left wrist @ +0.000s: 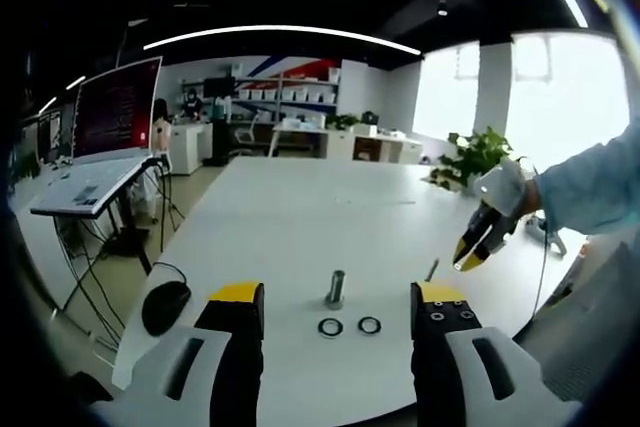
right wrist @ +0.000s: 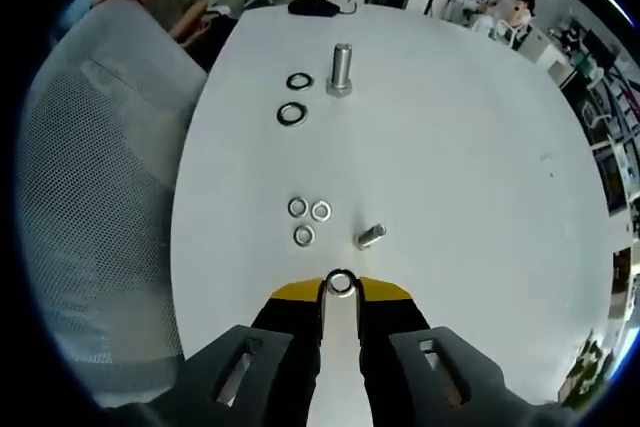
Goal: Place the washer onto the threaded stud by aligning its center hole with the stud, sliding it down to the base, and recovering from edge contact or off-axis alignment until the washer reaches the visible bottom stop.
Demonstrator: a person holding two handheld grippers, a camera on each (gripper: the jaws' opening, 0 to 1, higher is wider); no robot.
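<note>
A short threaded stud (left wrist: 335,289) stands upright on the white table (left wrist: 300,217), just beyond my open left gripper (left wrist: 338,299), whose yellow-tipped jaws stand wide apart. In the right gripper view the stud (right wrist: 340,69) is far ahead on the table (right wrist: 450,147). My right gripper (right wrist: 341,292) is shut on a small silver washer (right wrist: 341,283), held upright at the jaw tips. From the left gripper view, the right gripper (left wrist: 470,259) hangs above the table to the right of the stud, held by a hand.
Two dark washers (right wrist: 299,81) (right wrist: 291,113) lie beside the stud. Three silver washers (right wrist: 304,236) and a lying bolt (right wrist: 370,237) sit nearer my right gripper. A black mouse (left wrist: 165,304) lies at the table's left edge. A grey mesh chair (right wrist: 100,197) stands alongside.
</note>
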